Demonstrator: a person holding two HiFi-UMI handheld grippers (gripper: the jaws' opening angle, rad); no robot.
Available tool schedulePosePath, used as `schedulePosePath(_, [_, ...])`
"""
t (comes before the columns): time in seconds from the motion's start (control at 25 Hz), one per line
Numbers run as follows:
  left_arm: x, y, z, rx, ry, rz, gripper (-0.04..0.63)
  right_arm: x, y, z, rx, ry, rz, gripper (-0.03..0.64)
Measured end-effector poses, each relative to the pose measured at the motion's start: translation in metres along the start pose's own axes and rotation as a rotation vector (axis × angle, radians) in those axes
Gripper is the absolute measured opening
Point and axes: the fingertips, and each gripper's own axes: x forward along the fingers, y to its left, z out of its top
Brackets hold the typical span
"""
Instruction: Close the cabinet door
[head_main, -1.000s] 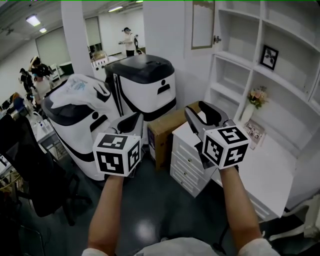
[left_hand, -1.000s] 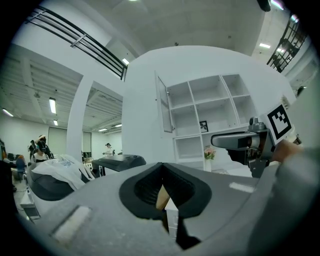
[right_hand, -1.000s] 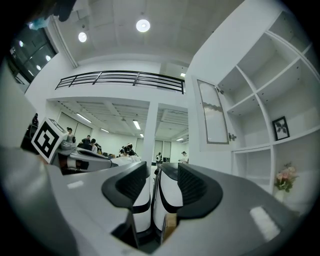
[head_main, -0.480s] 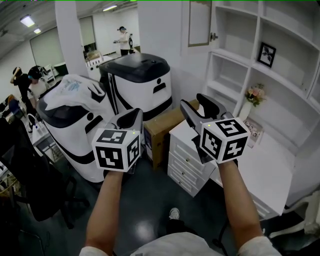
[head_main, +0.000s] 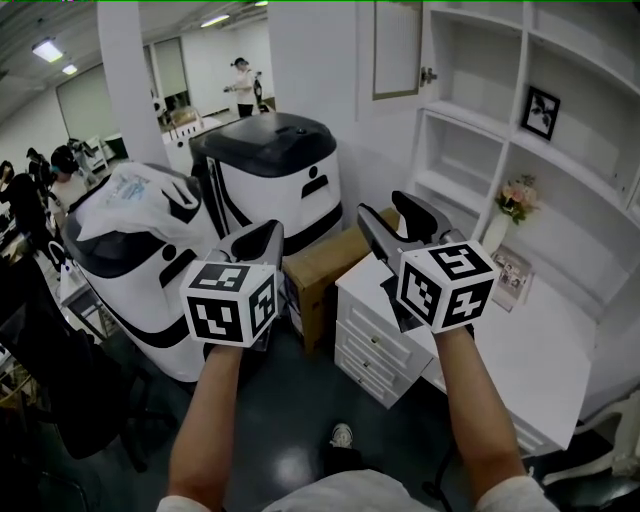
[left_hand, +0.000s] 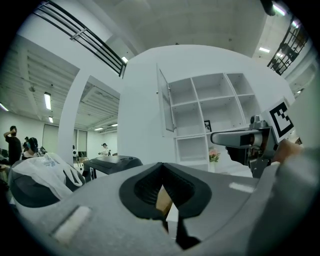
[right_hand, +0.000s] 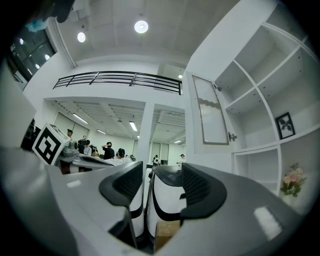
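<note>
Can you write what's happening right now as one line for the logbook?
cabinet door: open, untouched | left gripper: shut, empty | right gripper: open, jaws have just been opening, nothing between

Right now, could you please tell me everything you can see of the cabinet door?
The cabinet door is a tall white frame around a pale panel that looks like frosted glass; the panel's top edge is wavy in the right gripper view. A small metal knob shows at its lower right. The door stands open, swung away from the top left compartment of the white shelf unit, high up beside the wall. Nothing touches it.
</note>
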Motion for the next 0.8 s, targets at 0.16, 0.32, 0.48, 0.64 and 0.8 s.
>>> schedulePosePath(0.16, [0.037,0.007,0.006,0.006,0.005,-0.001,-0.006,0.026,-0.025,0.001,0.004,-0.007,-0.001,0.232])
schedulePosePath(0.32, [0.073,0.015,0.015,0.012,0.011,0.002,-0.009,0.055,-0.048,0.003,0.013,-0.017,0.007,0.232])
schedulePosePath(0.48, [0.106,0.024,0.021,-0.005,0.015,0.001,-0.009,0.084,-0.074,0.007,0.026,-0.032,0.007,0.232])
schedulePosePath(0.64, [0.138,0.033,0.025,-0.024,0.024,-0.007,-0.009,0.109,-0.097,0.010,0.027,-0.044,0.006,0.232])
schedulePosePath(0.8, [0.168,0.036,0.029,-0.006,0.027,-0.021,-0.009,0.132,-0.116,0.013,0.022,-0.056,0.005,0.232])
